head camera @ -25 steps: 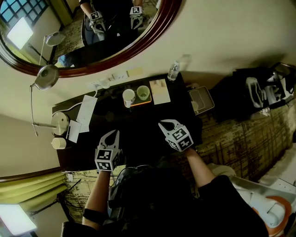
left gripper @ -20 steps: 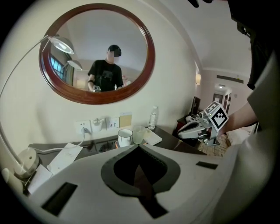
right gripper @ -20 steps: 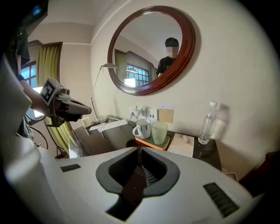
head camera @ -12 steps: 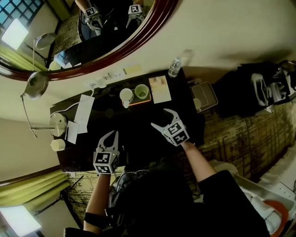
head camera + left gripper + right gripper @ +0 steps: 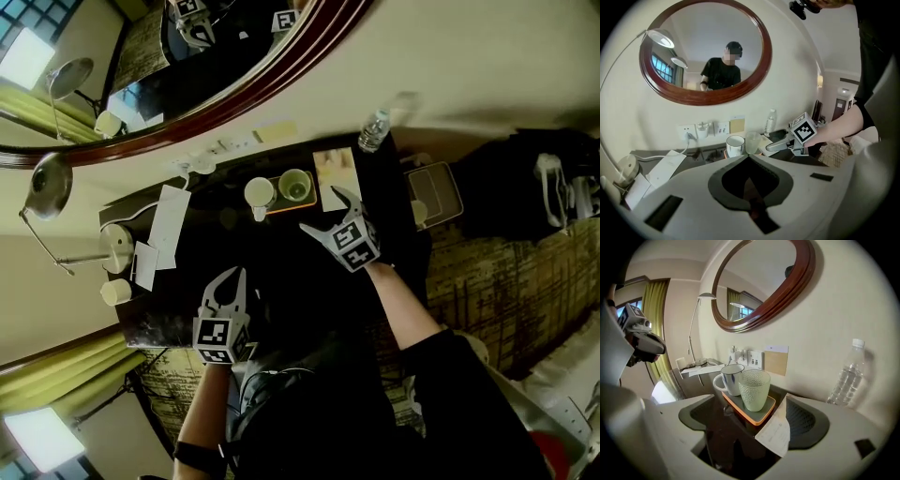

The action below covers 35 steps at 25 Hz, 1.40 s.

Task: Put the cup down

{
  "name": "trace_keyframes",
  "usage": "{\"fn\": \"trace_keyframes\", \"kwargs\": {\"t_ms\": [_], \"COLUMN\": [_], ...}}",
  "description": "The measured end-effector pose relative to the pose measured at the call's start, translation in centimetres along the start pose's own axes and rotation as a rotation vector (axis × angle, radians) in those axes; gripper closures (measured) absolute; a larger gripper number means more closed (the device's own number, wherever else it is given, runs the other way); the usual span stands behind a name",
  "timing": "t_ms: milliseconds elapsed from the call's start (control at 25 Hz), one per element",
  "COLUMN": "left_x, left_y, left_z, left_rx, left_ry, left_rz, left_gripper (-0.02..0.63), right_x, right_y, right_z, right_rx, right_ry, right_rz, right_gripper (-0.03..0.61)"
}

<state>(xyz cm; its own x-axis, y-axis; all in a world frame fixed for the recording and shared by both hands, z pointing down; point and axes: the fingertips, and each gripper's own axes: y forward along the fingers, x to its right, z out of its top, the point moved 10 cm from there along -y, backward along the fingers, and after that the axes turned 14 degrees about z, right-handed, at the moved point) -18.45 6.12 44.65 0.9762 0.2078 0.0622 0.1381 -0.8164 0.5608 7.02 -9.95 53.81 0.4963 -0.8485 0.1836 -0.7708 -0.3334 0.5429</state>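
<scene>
The see-through green cup with a bumpy side (image 5: 754,389) stands upright on a small flat tray with an orange edge (image 5: 765,416), at the back of the dark shiny counter (image 5: 281,277). A white mug with a blue rim (image 5: 732,378) stands on the same tray, just beside the cup, maybe touching it.

The right tongs (image 5: 322,211) have just been opening and now stand wide apart. They point at the tray. Nothing is held in them; the cup is a little way ahead of them. A white sheet of paper (image 5: 777,431) lies close to one side of these tongs. The left tongs (image 5: 228,278) are closed with nothing in them, near the front of the counter.

The cup looks empty, so I think it is light. It looks hard and could crack if squeezed hard or bumped on the mug. The bumps should help stop it slipping. A good place to hold it looks like the middle of its side, one pad on each side, coming from the side away from the mug.
</scene>
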Motion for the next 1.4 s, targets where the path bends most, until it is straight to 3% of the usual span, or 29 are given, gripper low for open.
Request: {"fn": "trace_keyframes", "kwargs": {"t_ms": [720,840,1120,1400], "left_x": [0.0,-0.1,-0.1,0.1], "left_y": [3.2,3.1,2.7,2.2], "left_z": [-1.1,-1.2,-1.6,-2.0], "left_rx": [-0.015,-0.014,-0.021,-0.026], "left_ry": [-0.051,-0.06,-0.064,-0.048], "left_rz": [0.092,0.104,0.111,0.078], "left_gripper": [0.609,0.609,0.609,0.609], "right_x": [3.7,3.4,2.8,2.3], "right_y": [7.5,7.9,7.5,2.9], "right_z": [1.9,1.8,1.0,0.6], "right_rx": [0.01,-0.002,0.026,0.059], "right_ry": [-0.14,-0.168,-0.163,-0.099], "right_rz": [0.113,0.131,0.074,-0.025], "right_gripper": [0.081,0.174,0.193,0.193]}}
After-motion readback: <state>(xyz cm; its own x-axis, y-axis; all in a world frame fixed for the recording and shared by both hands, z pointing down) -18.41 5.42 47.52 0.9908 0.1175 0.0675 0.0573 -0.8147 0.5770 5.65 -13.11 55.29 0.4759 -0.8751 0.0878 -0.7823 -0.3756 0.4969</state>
